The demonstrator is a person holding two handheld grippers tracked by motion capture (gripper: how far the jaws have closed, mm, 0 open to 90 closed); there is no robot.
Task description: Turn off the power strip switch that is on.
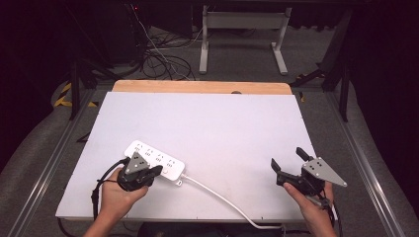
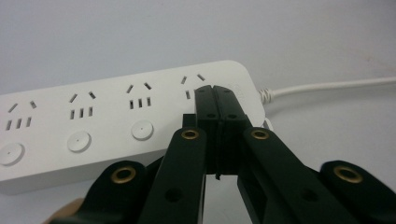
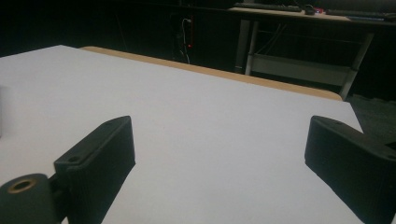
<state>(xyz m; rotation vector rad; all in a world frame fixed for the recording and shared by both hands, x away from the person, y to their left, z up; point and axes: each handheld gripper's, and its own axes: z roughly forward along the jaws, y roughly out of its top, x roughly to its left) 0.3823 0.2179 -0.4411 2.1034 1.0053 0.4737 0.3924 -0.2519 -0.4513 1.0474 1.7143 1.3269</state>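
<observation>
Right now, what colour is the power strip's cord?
White, like the power strip; the cord shows best in the high view.

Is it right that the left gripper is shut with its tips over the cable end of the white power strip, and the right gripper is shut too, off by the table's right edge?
Not quite: the right gripper is open, its jaws wide apart in the right gripper view. The rest holds: the left gripper is shut over the cable end of the white power strip.

The left claw [image 1: 157, 170], at the lower left of the high view, is black with a grey three-cornered plate and a black cable. Brass-coloured rivets sit in its black arms. The right claw [image 1: 287, 158], at the lower right, has the same grey plate with small dark holes.
</observation>
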